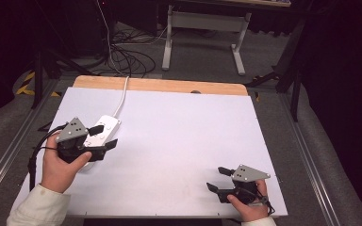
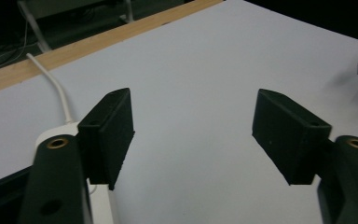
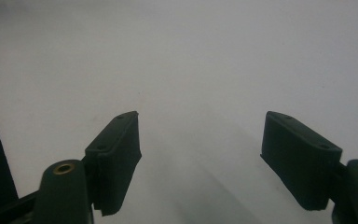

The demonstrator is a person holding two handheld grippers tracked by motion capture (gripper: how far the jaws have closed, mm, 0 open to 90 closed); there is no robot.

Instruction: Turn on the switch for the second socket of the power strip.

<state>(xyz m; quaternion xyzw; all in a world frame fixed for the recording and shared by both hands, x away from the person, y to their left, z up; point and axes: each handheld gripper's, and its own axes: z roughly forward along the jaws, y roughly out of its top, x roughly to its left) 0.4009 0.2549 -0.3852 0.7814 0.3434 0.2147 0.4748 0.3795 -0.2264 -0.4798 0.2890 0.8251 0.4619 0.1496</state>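
The left claw [image 1: 104, 135] hangs wide over the power strip [image 1: 104, 130] at the surface's [image 1: 179, 141] left side — lower it squarely so both jaws straddle the strip's body, clear of the cord [image 1: 122, 96]. The right claw [image 1: 219, 179], also wide, waits near the front right corner — holding nothing.

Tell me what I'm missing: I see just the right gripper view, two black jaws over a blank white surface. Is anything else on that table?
Observer: Yes, a white power strip lies near the table's left side.
Operator: Is anyone touching it?
Observer: The left gripper hangs over it with jaws open, one jaw on each side; I cannot tell whether they touch it.
Operator: Is the strip plugged in somewhere?
Observer: Its white cord runs off the far wooden edge towards the floor; where it ends is hidden.
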